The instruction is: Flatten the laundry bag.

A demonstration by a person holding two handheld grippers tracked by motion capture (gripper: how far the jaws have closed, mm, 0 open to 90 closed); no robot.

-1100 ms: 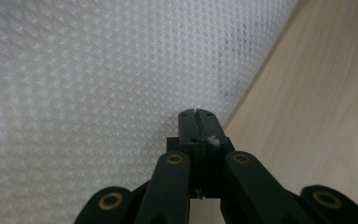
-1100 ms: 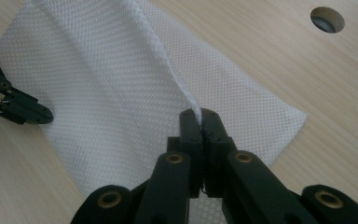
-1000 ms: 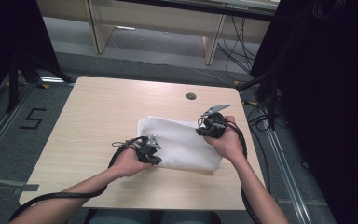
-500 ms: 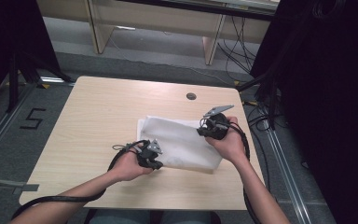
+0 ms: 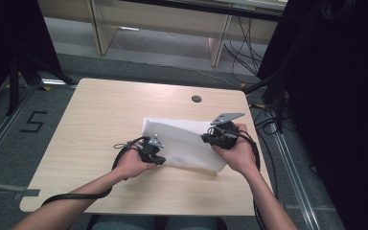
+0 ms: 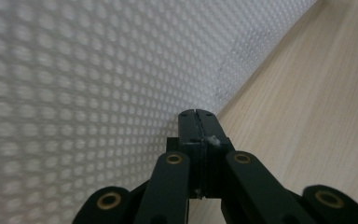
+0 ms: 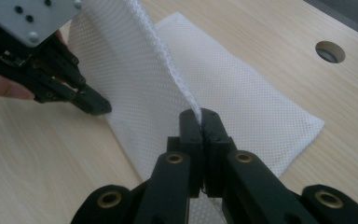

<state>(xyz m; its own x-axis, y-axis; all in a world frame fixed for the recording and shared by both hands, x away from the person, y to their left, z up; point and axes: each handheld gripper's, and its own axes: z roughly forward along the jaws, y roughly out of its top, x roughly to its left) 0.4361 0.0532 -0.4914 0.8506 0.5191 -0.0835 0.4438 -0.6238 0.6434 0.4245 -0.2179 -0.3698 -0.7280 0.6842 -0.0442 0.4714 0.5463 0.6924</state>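
Note:
A white mesh cloth (image 5: 184, 139) lies on the wooden table (image 5: 96, 120), right of centre. My left gripper (image 5: 161, 160) is shut on the cloth's near left edge. In the left gripper view its jaws (image 6: 196, 115) are pressed together, with the mesh (image 6: 74, 84) rising to their left. My right gripper (image 5: 206, 139) is shut on the cloth's right edge and holds it lifted off the table. In the right gripper view the mesh edge (image 7: 168, 60) runs up from between the closed jaws (image 7: 200, 116), and the left gripper (image 7: 98, 106) pinches the same raised layer farther off.
A round cable hole (image 5: 196, 98) sits in the table behind the cloth, also seen in the right gripper view as a hole (image 7: 330, 51). Bare wood spreads to the left (image 5: 76, 143). Cables (image 5: 268, 124) hang off the table's right edge.
The right gripper has shifted slightly with the cloth's edge, and the raised fold has changed shape a little. The left gripper has barely moved.

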